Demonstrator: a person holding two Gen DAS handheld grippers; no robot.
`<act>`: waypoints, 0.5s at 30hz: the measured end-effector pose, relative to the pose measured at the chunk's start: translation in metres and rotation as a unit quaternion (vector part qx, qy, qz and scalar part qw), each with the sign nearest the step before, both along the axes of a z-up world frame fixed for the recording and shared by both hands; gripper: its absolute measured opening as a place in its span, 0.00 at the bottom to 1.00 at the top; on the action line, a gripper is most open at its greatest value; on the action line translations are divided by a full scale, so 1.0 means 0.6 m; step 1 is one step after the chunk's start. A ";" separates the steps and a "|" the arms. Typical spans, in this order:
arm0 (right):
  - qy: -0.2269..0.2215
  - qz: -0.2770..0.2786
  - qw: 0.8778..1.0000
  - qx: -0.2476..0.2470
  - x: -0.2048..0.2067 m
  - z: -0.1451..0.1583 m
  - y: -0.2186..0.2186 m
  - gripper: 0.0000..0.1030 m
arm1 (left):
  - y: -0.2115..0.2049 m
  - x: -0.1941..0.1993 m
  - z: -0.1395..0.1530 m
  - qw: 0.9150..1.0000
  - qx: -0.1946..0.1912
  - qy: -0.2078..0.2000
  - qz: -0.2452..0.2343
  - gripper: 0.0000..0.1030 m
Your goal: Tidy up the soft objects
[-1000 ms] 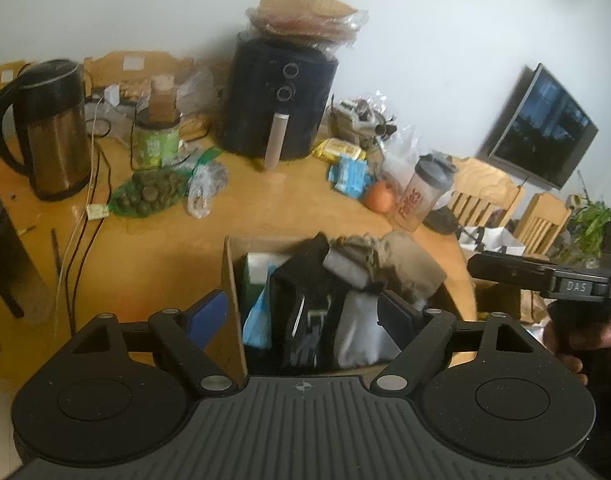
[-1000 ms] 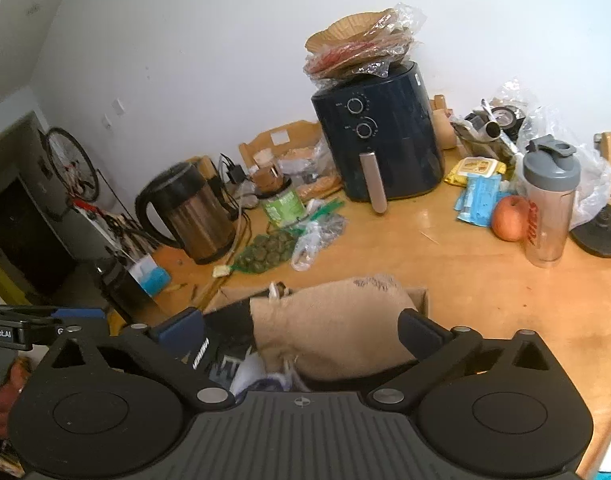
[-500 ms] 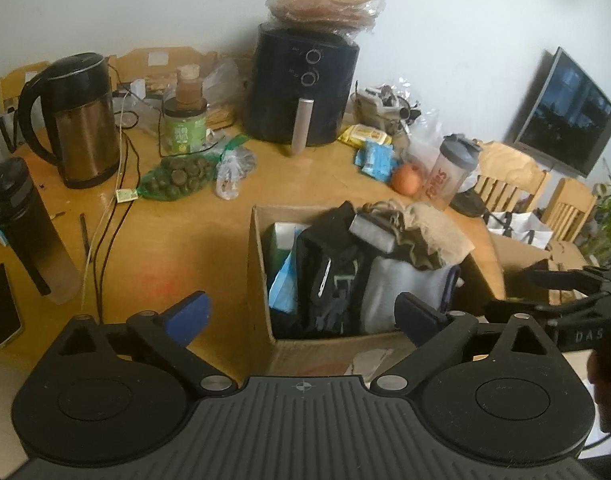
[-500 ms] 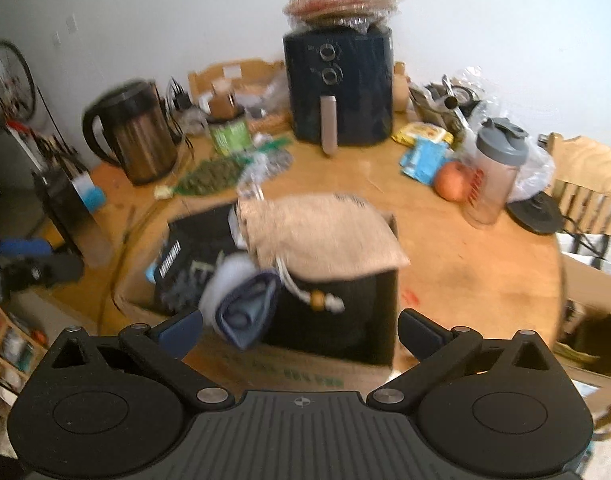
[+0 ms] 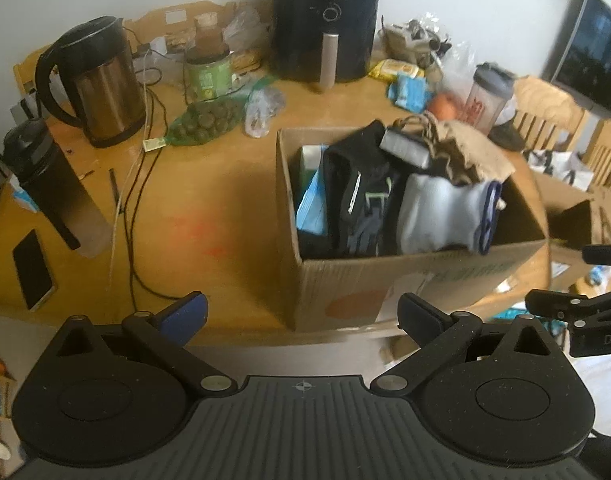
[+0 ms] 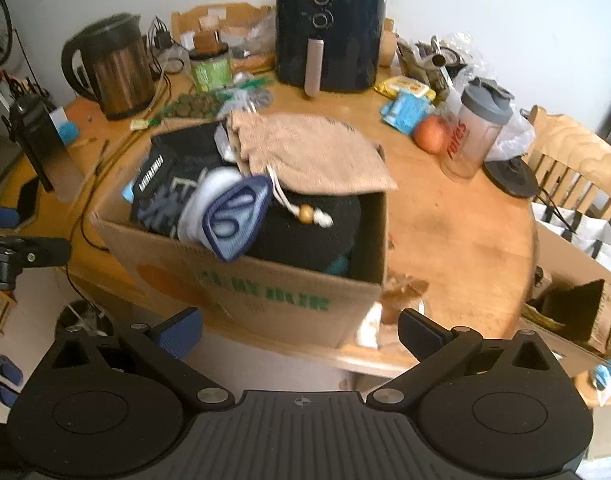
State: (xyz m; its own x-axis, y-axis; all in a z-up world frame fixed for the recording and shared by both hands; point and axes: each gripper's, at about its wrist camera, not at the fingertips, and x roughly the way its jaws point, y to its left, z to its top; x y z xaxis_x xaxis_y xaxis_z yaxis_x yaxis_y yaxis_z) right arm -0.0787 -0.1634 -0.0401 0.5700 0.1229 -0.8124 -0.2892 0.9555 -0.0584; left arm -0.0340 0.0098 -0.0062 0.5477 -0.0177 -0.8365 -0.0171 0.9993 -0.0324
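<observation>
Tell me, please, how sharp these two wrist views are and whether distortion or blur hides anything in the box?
Left wrist view: strong fisheye bending; the cardboard box is slightly soft, and the white sock smeared. Right wrist view: more motion blur, so the green print on the box is unreadable and the burlap bag is fuzzy. Both grippers' own bodies stay crisp.

A black air fryer [image 5: 325, 28] stands at the back of the round wooden table [image 5: 209, 216], with a steel electric kettle [image 5: 101, 84] to its left and a green-labelled jar [image 5: 207, 68] between them. A net of small round brown items [image 5: 205, 122] lies in front of the jar. A phone [image 5: 31, 268] lies near the left edge beside a dark bottle [image 5: 45, 180]. On the right, a shaker bottle [image 6: 475, 128] stands just beside an orange fruit [image 6: 429, 134].
</observation>
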 end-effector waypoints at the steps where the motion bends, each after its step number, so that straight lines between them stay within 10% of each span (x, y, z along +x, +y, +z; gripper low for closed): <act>1: 0.004 -0.002 1.000 -0.002 -0.001 -0.003 -0.001 1.00 | -0.003 -0.002 -0.001 1.000 0.006 0.002 0.001 1.00; 15: 0.021 -0.011 1.000 0.013 -0.008 -0.013 -0.011 1.00 | -0.025 -0.003 -0.005 0.999 0.043 0.031 -0.001 1.00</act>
State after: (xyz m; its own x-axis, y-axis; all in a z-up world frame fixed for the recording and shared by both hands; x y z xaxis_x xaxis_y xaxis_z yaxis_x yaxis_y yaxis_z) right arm -0.0834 -0.1702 -0.0479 0.5388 0.1331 -0.8318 -0.2704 0.9625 -0.0211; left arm -0.0359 -0.0054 -0.0095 0.4948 0.0550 -0.8673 -0.0146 0.9984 0.0550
